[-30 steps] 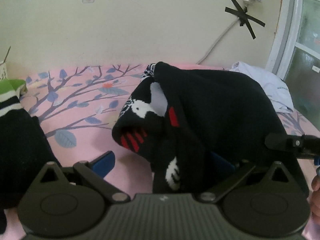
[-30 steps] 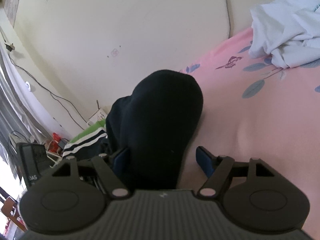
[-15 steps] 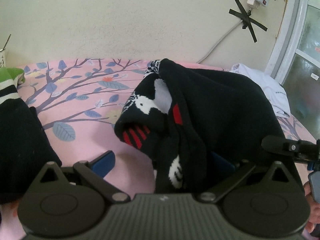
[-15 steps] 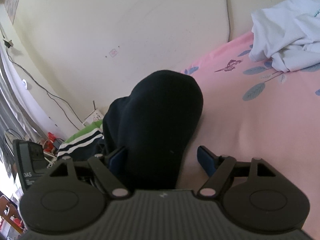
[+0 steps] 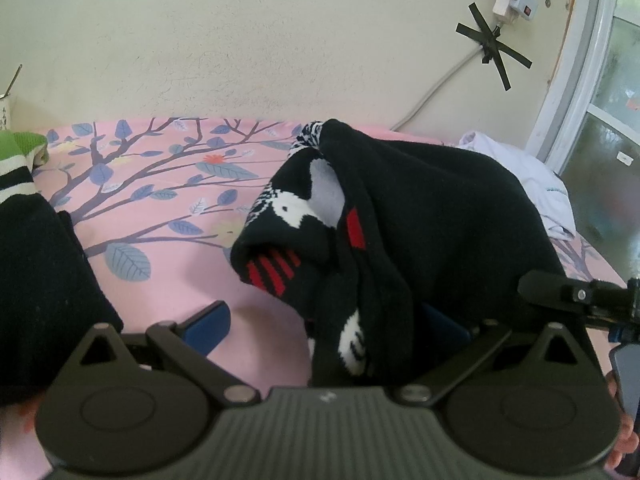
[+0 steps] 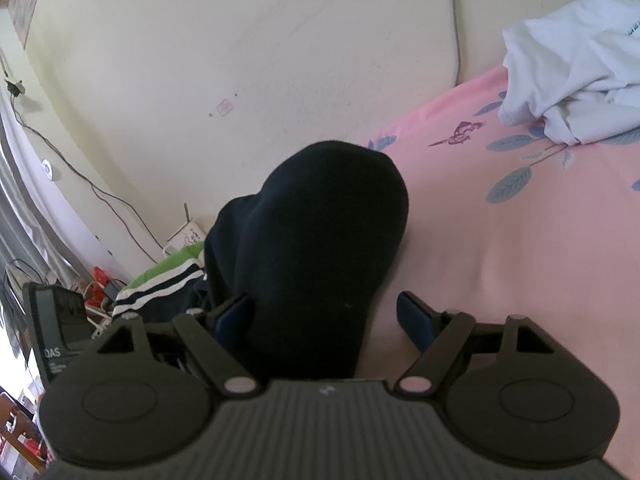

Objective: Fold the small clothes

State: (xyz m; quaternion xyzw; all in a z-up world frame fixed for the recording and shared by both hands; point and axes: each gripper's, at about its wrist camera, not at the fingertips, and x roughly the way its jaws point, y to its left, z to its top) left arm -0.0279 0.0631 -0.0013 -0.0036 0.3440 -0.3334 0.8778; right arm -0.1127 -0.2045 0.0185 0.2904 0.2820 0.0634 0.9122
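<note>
Left wrist view: left gripper spread wide, black sock bunched on pink bedsheet between its blue fingers, patterned face in white, grey, red showing. Right gripper's arm at right edge.

Right wrist view: right gripper also spread wide; same sock plain black here, pattern hidden, lying between 2 fingers against left one. White garment well apart, top right; green striped cloth left.

Both grippers are sitting low over the bed with their blue-padded jaws standing spread apart, the left gripper pointing toward the wall, and the right gripper tilting and angling leftward, its black linkage showing at the left view's right edge.
</note>
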